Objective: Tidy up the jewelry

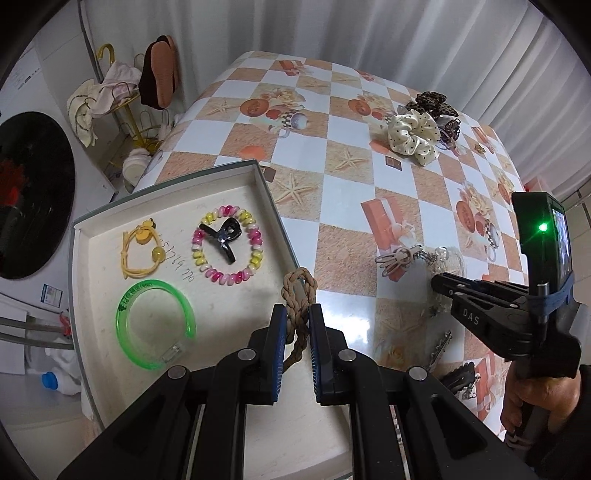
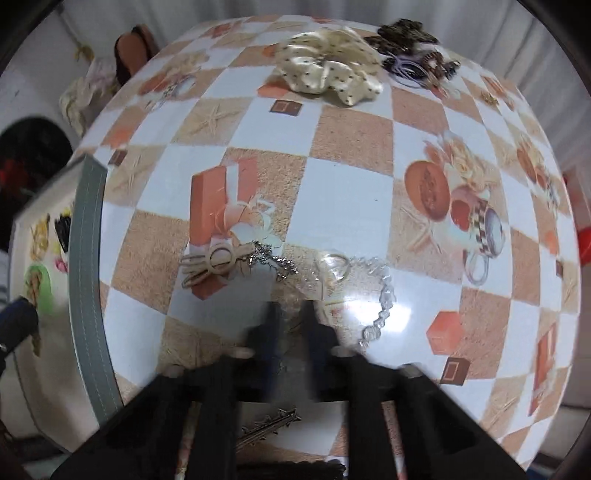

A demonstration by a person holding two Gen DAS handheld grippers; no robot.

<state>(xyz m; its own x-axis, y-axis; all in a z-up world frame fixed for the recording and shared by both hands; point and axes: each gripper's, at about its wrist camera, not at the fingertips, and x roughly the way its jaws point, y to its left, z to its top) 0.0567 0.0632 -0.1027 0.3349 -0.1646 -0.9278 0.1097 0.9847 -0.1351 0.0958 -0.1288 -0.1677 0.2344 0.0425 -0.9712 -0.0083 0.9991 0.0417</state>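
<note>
My left gripper (image 1: 297,317) is shut on a brown braided cord (image 1: 299,295) and holds it over the right edge of the white tray (image 1: 258,173). In the tray lie a yellow hair tie (image 1: 142,251), a pink-and-yellow coil bracelet (image 1: 227,243) with a black clip (image 1: 223,236) inside it, and a green bangle (image 1: 155,328). My right gripper (image 2: 291,317) is blurred, its fingers a narrow gap apart, low over a clear bead bracelet (image 2: 380,295) on the table. A wooden pendant on a chain (image 2: 214,262) lies just beyond it.
A cream dotted scrunchie (image 2: 328,66) and dark leopard hair pieces (image 2: 406,33) lie at the table's far side. A toothed metal clip (image 2: 269,424) lies under my right gripper. The tray's grey outer wall (image 2: 86,258) stands to the left.
</note>
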